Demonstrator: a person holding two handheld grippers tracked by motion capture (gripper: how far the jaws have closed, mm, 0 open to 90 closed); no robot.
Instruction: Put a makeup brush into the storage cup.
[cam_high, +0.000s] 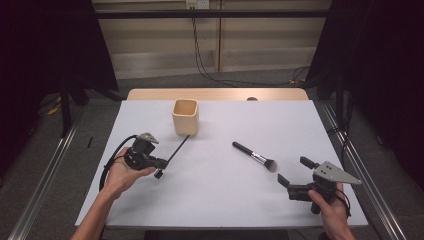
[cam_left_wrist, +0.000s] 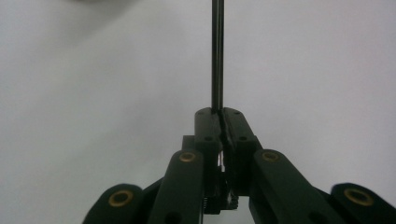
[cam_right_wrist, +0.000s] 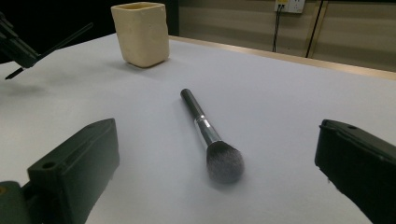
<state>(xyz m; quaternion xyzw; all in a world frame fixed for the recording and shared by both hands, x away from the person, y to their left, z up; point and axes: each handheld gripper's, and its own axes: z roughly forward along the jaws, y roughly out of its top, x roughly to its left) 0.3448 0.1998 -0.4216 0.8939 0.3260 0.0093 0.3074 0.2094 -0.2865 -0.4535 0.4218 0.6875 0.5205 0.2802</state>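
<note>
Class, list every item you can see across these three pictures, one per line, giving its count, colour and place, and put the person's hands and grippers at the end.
Table: one, white top with a wooden far edge, centre of the high view.
Cup: one, cream, squarish, upright on the far part of the table.
Makeup brush: one, black handle, silver collar, dark bristles, lying flat right of centre.
Thin stick: one, black, clamped in the left gripper, its far end near the cup.
Wall socket: one, white, on the far wall with cables hanging.
Left hand: one, at the near left.
Right hand: one, at the near right.
Left gripper: one, black, shut on the stick.
Right gripper: one, black, open, facing the brush.
</note>
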